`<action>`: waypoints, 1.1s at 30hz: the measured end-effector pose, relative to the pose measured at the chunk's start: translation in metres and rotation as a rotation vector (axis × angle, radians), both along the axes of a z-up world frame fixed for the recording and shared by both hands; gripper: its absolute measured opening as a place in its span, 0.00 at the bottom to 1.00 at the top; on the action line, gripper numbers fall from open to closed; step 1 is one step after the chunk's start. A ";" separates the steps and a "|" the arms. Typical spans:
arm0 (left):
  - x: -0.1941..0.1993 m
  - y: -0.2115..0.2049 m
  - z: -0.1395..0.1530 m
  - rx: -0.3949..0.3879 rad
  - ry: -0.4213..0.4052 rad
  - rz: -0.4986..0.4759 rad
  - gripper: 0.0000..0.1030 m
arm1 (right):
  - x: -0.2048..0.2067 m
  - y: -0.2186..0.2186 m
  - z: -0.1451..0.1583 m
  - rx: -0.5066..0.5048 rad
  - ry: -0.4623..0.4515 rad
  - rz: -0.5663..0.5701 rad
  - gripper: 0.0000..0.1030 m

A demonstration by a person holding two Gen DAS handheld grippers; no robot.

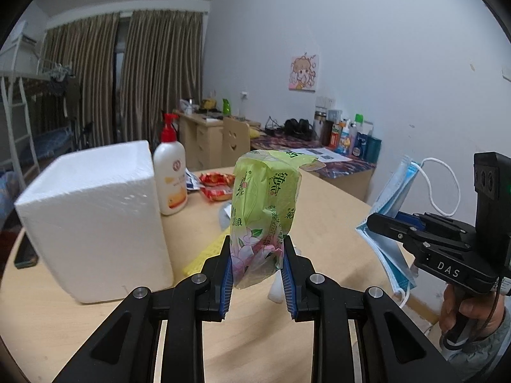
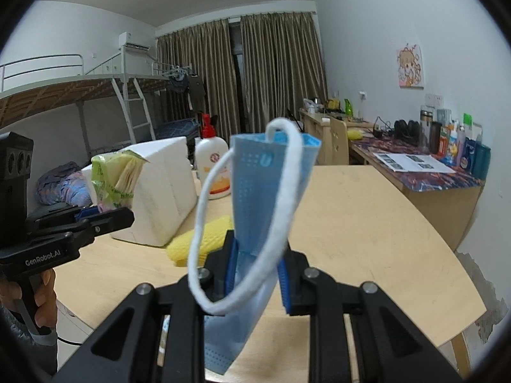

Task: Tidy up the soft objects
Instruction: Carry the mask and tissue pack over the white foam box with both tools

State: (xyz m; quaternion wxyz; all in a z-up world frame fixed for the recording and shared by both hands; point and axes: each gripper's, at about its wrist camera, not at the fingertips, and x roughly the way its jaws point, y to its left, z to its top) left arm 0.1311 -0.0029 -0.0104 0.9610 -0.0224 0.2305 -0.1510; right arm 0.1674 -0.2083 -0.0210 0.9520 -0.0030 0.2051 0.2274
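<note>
Now both soft things hang in the air above the table (image 1: 335, 210), one in each set of tongs.

Largest first: the tissue pack (image 1: 266, 210) is light and squashy, its thin green wrapper likely slick, so the left gripper (image 1: 257, 274) is clamped on its crumpled lower end, where the film bunches and gives the pads some bite. Its long axis stands nearly upright, top leaning slightly right, beside the foam box (image 1: 92, 220). Smaller, the face mask (image 2: 271, 191) is floppy and almost weightless; the right gripper (image 2: 255, 268) is closed on the folded cloth near its middle, better than on the ear loop (image 2: 246, 223), which swings loose. It points up, leaning a little, its lower edge seemingly drooping below the tongs.
</note>
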 end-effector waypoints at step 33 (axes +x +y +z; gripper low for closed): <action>-0.063 0.096 0.059 0.071 -0.132 0.355 0.27 | -0.003 0.095 0.046 0.026 -0.108 0.307 0.27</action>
